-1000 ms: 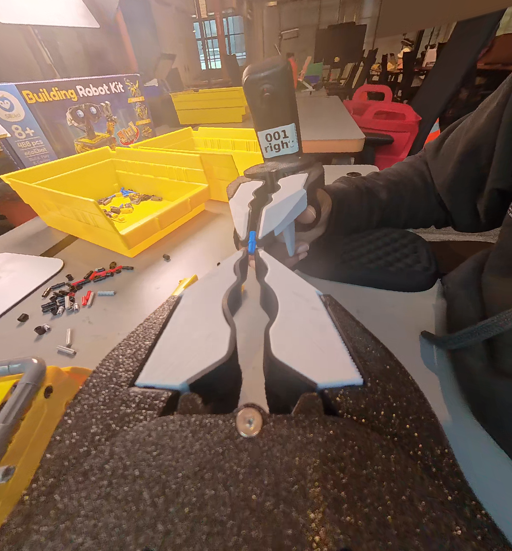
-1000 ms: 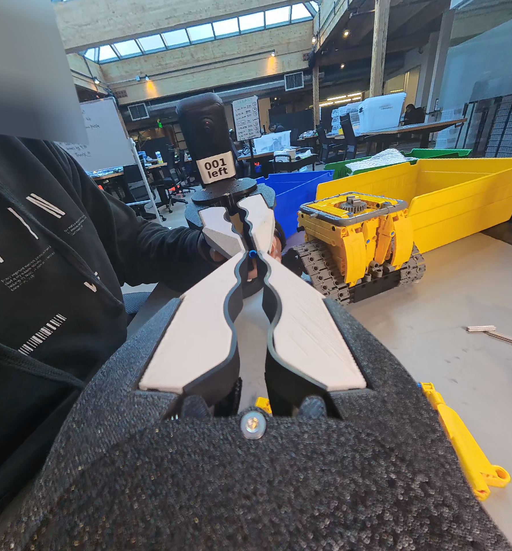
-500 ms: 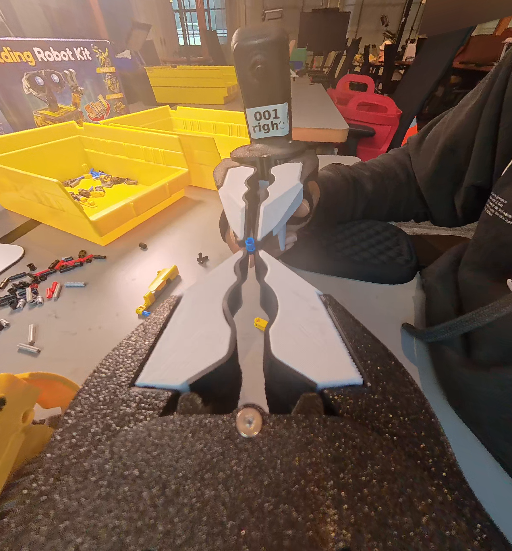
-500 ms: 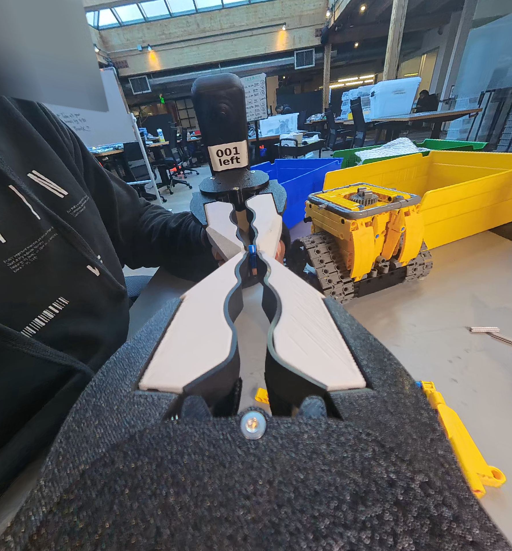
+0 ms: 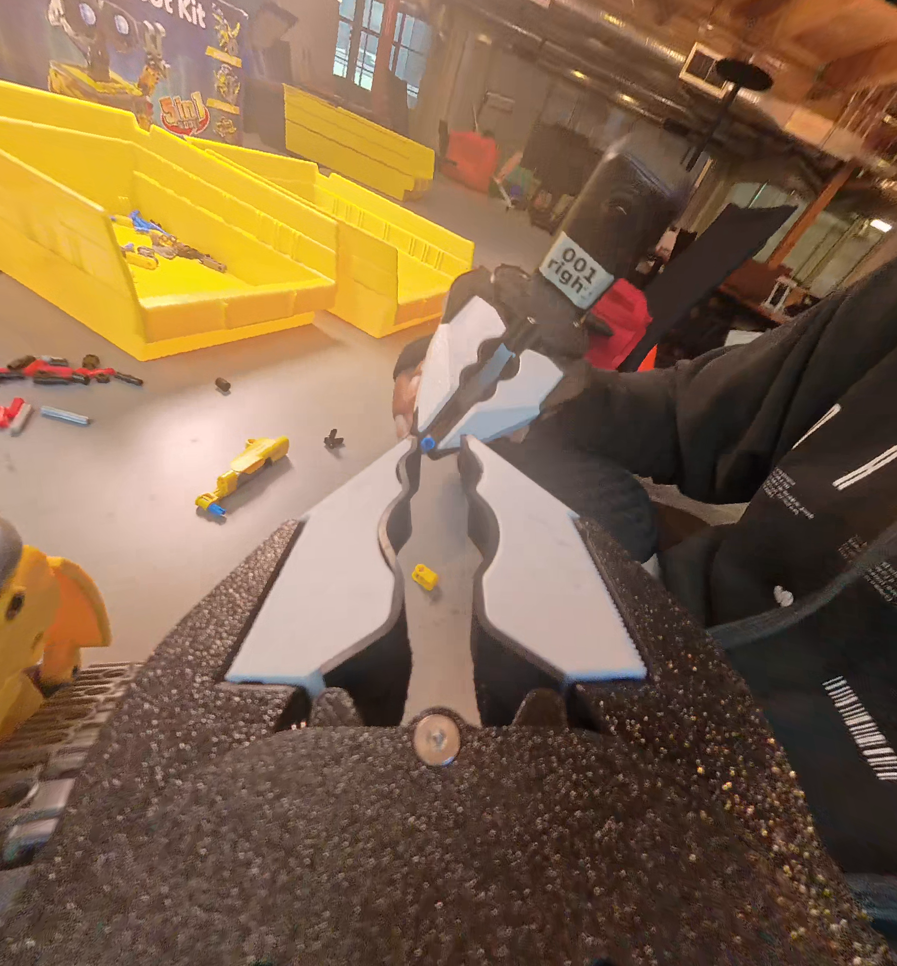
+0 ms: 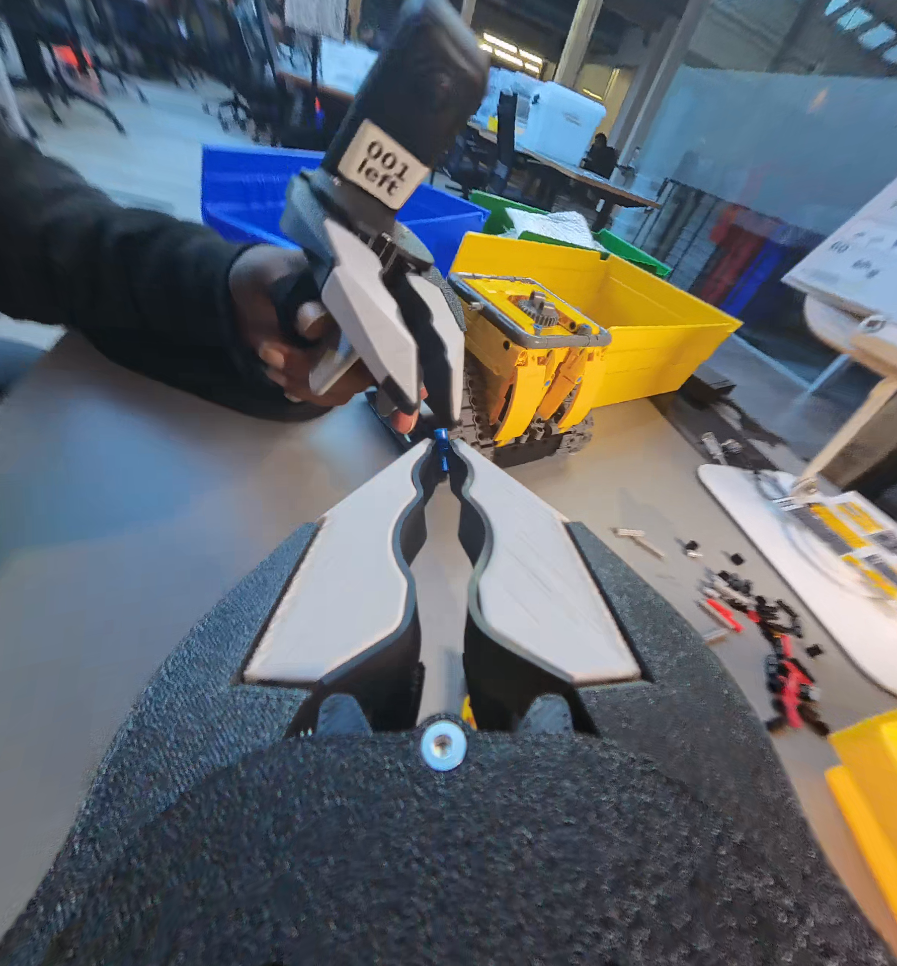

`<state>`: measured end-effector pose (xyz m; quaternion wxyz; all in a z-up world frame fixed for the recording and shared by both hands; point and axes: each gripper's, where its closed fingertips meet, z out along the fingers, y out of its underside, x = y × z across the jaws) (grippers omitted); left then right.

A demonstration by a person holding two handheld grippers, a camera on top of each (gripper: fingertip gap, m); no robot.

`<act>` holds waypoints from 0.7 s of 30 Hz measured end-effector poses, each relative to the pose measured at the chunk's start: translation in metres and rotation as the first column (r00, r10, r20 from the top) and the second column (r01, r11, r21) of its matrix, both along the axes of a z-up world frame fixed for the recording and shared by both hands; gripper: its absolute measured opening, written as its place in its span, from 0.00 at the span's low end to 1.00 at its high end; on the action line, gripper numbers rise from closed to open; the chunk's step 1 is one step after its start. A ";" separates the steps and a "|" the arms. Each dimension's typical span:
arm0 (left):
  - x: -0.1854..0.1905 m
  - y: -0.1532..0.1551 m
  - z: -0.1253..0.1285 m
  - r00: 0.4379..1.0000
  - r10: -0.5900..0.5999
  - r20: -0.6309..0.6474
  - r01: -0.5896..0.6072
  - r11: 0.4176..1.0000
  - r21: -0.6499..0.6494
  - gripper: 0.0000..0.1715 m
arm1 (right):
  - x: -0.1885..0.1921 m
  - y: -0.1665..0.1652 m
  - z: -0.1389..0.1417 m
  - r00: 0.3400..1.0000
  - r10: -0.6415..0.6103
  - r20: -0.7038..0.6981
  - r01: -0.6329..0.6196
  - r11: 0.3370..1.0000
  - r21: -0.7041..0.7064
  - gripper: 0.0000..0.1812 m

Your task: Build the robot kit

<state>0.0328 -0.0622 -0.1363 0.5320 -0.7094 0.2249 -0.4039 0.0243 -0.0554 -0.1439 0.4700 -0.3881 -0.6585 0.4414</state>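
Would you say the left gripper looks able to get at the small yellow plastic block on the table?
Probably yes: the small yellow plastic block lies uncovered on the table just below the left gripper, whose jaws stand open.

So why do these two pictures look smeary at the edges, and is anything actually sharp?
Left wrist view: the ceiling and far room are streaked with motion blur, straight bin edges bow from the wide lens, yet the left claw and the yellow piece stay fairly crisp. Right wrist view: the dim background smears, the table shows soft glare, while the right claw and blue pin stay sharp.
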 end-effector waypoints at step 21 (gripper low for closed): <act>0.002 -0.014 0.023 0.874 -0.164 0.457 0.266 0.949 -0.169 0.02 | 0.005 -0.022 0.023 0.984 0.023 -0.176 0.030 0.956 0.293 0.03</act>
